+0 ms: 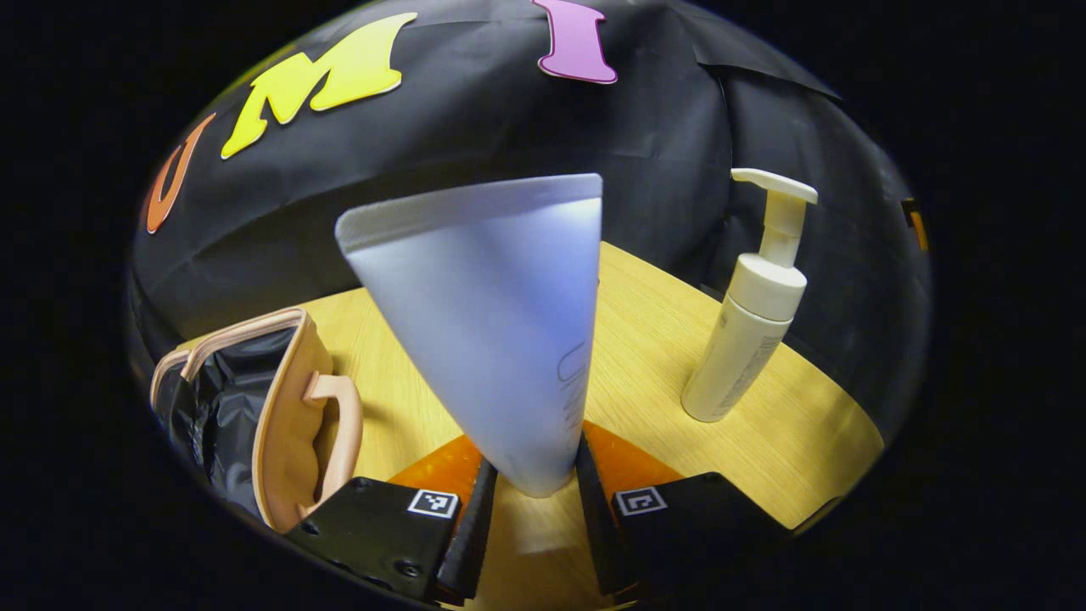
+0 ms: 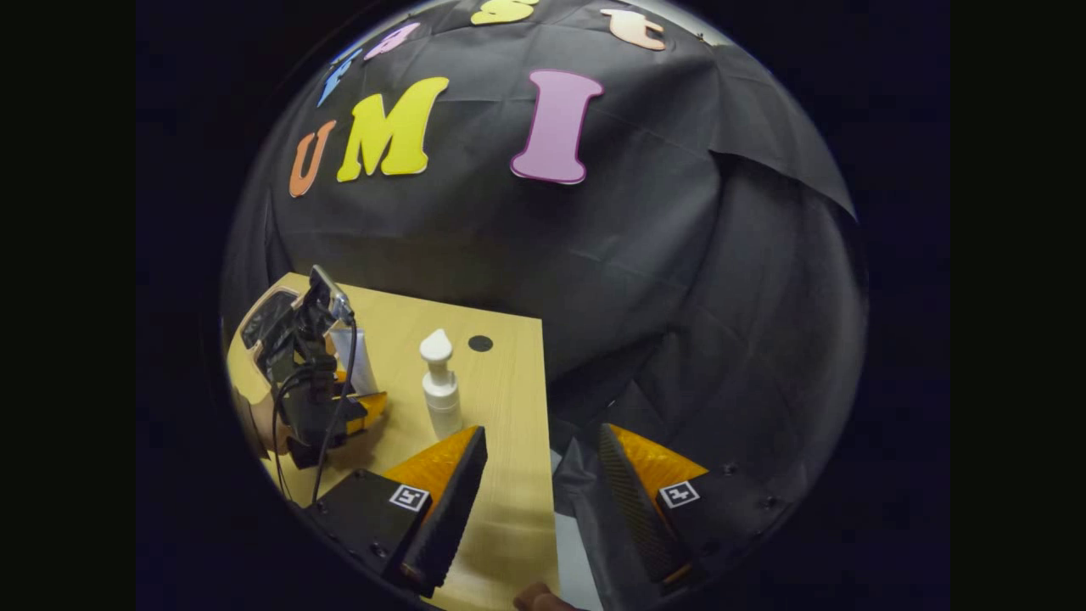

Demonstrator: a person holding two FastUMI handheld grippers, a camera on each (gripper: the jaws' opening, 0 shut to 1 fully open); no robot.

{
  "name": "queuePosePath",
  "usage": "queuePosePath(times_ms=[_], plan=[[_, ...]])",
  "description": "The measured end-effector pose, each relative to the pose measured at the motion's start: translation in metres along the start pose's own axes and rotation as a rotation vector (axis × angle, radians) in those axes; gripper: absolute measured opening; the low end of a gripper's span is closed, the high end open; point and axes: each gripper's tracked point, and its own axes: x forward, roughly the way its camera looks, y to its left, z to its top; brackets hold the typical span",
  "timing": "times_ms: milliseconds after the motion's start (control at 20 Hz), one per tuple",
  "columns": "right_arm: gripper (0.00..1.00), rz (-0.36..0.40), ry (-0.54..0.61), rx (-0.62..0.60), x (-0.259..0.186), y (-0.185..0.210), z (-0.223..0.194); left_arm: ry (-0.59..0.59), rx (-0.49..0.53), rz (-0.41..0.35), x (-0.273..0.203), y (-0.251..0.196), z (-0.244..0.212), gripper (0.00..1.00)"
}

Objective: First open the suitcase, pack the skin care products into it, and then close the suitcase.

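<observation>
Left tongs (image 1: 530,501) clench upright tube (image 1: 492,322) above table (image 1: 645,339); right tongs (image 2: 534,501) gape.

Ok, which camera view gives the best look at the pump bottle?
The left gripper view: the pump bottle stands upright on the table, close and unblocked, head to base. In the right gripper view it is small and distant, beside the left claw.

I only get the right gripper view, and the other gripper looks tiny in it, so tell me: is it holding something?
Observer: Yes. The left gripper is shut on a white tube, pinching its narrow end, wide end up.
Operator: Is the suitcase open yet?
Observer: Yes. The suitcase is open, and its black lining shows inside.
</observation>
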Motion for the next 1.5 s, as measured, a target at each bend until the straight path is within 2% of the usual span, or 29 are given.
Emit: queuePosePath(times_ms=[50, 100, 400, 550, 650, 950, 1050, 1200, 1250, 1500], plan=[[0.80, 0.027, -0.010, 0.004, 0.004, 0.008, 0.001, 0.010, 0.007, 0.002, -0.001, -0.001, -0.001, 0.57], [0.80, 0.056, -0.007, 0.001, 0.010, 0.019, -0.003, 0.020, 0.013, 0.011, -0.003, 0.001, -0.001, 0.51], [0.79, 0.223, -0.028, 0.042, 0.059, 0.080, -0.006, 0.041, -0.063, 0.031, -0.038, 0.003, -0.003, 0.45], [0.79, 0.253, -0.018, 0.035, 0.091, 0.106, -0.010, 0.031, -0.084, 0.038, -0.065, 0.006, 0.004, 0.43], [0.80, 0.264, 0.019, 0.052, 0.107, 0.118, -0.019, 0.034, -0.088, 0.043, -0.084, 0.008, 0.005, 0.43], [0.80, 0.208, 0.062, 0.157, 0.144, 0.114, -0.036, 0.057, -0.092, 0.078, -0.138, 0.028, -0.001, 0.43], [0.73, 0.212, 0.055, 0.163, 0.146, 0.117, -0.035, 0.069, -0.106, 0.085, -0.157, 0.035, -0.007, 0.43], [0.62, 0.200, 0.037, 0.139, 0.143, 0.122, -0.034, 0.071, -0.070, 0.110, -0.179, 0.054, -0.008, 0.43], [0.53, 0.193, 0.036, 0.137, 0.143, 0.121, -0.034, 0.068, -0.063, 0.117, -0.186, 0.058, -0.008, 0.44], [0.51, 0.176, 0.024, 0.111, 0.145, 0.127, -0.032, 0.066, -0.070, 0.179, -0.222, 0.087, -0.004, 0.43]])
